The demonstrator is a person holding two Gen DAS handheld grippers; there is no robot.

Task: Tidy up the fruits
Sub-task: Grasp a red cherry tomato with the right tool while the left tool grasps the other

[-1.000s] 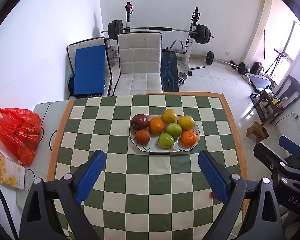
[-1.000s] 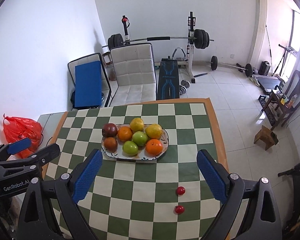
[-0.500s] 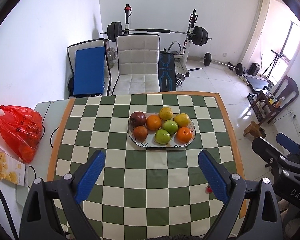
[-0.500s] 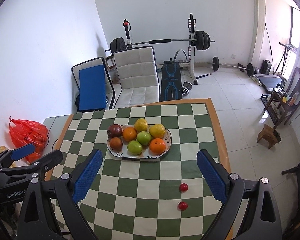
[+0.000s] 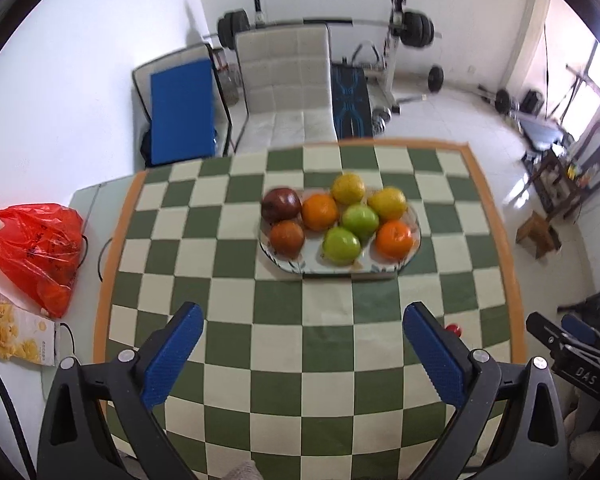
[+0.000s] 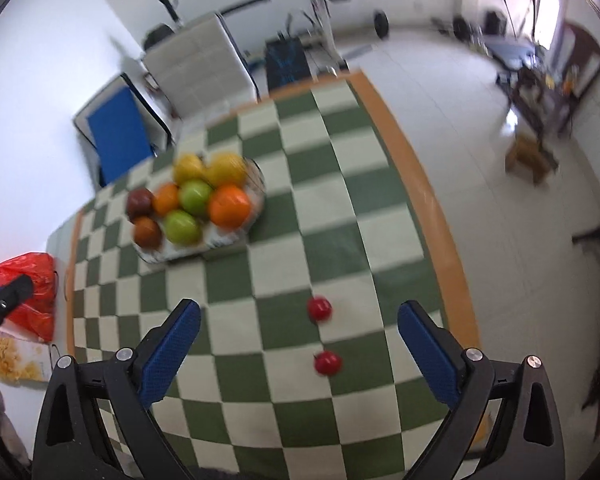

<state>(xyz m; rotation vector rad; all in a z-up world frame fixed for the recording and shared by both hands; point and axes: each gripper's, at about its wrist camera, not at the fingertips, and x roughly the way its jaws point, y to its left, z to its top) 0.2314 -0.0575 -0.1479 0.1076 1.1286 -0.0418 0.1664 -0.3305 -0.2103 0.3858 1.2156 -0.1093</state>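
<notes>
Fruit is piled on the plate [image 6: 256, 204] at centre left of the right wrist view, with two small red fruits [image 6: 319, 308] loose on the checkered worktop [image 6: 340, 208] lower centre. Right gripper [image 6: 299, 336] and left gripper [image 5: 300, 344] are both spread wide, nothing held. The nearer red fruit [image 6: 327, 363] is best straddled squarely and closed on gently, since it looks likely to roll.

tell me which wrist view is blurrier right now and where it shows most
The right wrist view is blurrier: the plate of fruit and both small red fruits smear, while the right gripper stays crisp. The left wrist view is only slightly soft around the plate; its fisheye bows the table edge.
</notes>
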